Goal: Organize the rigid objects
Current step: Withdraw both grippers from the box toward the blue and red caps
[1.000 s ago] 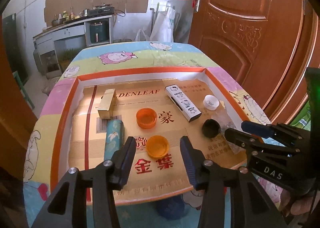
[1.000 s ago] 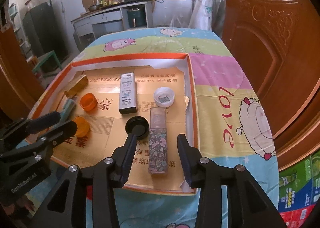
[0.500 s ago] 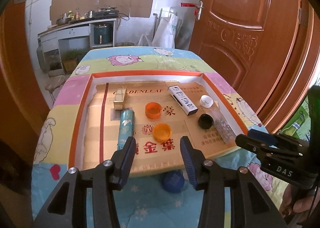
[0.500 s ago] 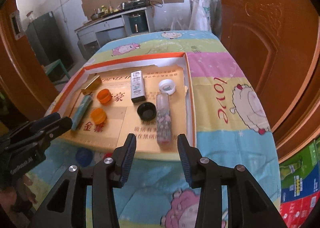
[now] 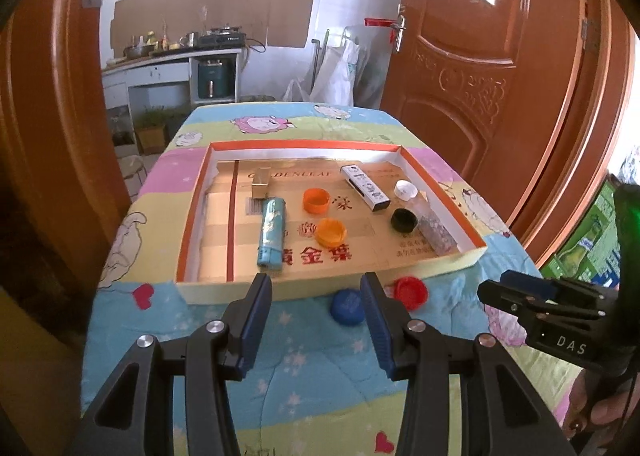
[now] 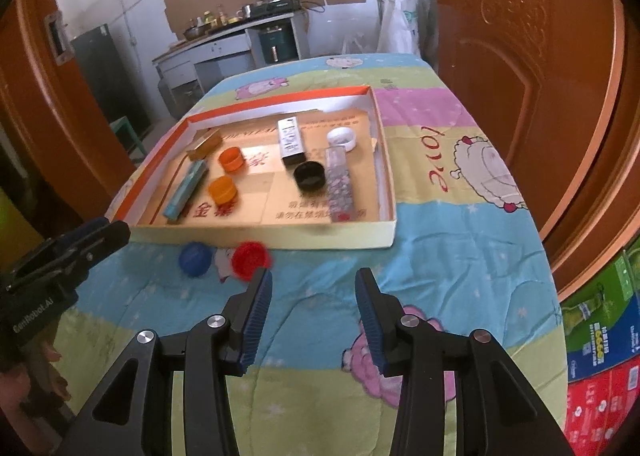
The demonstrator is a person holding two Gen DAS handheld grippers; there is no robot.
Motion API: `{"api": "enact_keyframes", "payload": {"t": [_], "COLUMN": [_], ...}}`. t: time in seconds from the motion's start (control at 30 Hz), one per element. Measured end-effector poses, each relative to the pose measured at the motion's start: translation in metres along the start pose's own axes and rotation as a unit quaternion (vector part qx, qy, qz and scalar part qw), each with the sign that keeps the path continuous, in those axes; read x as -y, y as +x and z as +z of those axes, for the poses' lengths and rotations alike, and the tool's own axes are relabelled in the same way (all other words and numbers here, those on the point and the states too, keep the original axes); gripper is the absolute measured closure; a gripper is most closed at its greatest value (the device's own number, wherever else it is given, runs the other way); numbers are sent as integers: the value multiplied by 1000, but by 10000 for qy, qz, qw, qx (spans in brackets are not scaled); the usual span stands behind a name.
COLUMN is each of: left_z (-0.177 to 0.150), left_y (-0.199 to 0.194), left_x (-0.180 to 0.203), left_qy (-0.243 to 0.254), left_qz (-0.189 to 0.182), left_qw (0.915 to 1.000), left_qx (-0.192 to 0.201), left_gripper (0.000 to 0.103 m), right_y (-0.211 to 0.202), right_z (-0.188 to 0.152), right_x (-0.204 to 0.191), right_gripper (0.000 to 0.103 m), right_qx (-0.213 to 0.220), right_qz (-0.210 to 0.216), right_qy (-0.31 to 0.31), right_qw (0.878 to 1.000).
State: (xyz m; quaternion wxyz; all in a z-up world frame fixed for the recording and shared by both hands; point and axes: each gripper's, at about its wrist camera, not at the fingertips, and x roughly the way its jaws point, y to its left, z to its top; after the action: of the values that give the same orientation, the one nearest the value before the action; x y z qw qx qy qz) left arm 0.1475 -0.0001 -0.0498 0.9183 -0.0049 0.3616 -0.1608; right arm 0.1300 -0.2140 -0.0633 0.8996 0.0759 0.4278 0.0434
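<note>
A shallow orange-rimmed cardboard tray (image 5: 192, 215) (image 6: 384, 159) lies on the table. In it are two orange caps (image 5: 317, 200) (image 5: 331, 232), a black cap (image 5: 404, 219), a white cap (image 5: 405, 189), a teal box (image 5: 272, 232), a gold box (image 5: 261, 184), a white Hello Kitty box (image 5: 365, 187) and a clear floral box (image 5: 434, 228). A blue cap (image 5: 346, 306) (image 6: 195, 259) and a red cap (image 5: 411, 292) (image 6: 250, 255) lie on the cloth in front of the tray. My left gripper (image 5: 316, 320) and right gripper (image 6: 314, 316) are open and empty, held back from the tray.
The table has a colourful cartoon cloth (image 6: 460, 215). A wooden door (image 5: 480, 55) stands to the right. Stacked coloured cartons (image 6: 600, 356) sit on the floor at right. A kitchen counter (image 5: 172, 55) is behind the table.
Both grippers have pulled back and up from over the tray. The blue and red caps in front of the tray have come into view. Nothing was picked up.
</note>
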Motion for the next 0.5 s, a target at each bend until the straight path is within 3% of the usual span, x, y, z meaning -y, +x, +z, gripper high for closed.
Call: {"api": "enact_keyframes", "payload": {"t": [0.5], "left_z": [-22], "left_y": [-33], "left_x": [-3], "left_qy": [-50], "left_qz": [58], "left_qw": [9999], "left_qx": [80], "left_gripper": [57], "right_y": [-24], "right_z": [-20], "right_x": [-36], "right_gripper": [58], "right_qx": [12], "right_qz": [77], "right_qy": [-328], "right_qw": [9994]}}
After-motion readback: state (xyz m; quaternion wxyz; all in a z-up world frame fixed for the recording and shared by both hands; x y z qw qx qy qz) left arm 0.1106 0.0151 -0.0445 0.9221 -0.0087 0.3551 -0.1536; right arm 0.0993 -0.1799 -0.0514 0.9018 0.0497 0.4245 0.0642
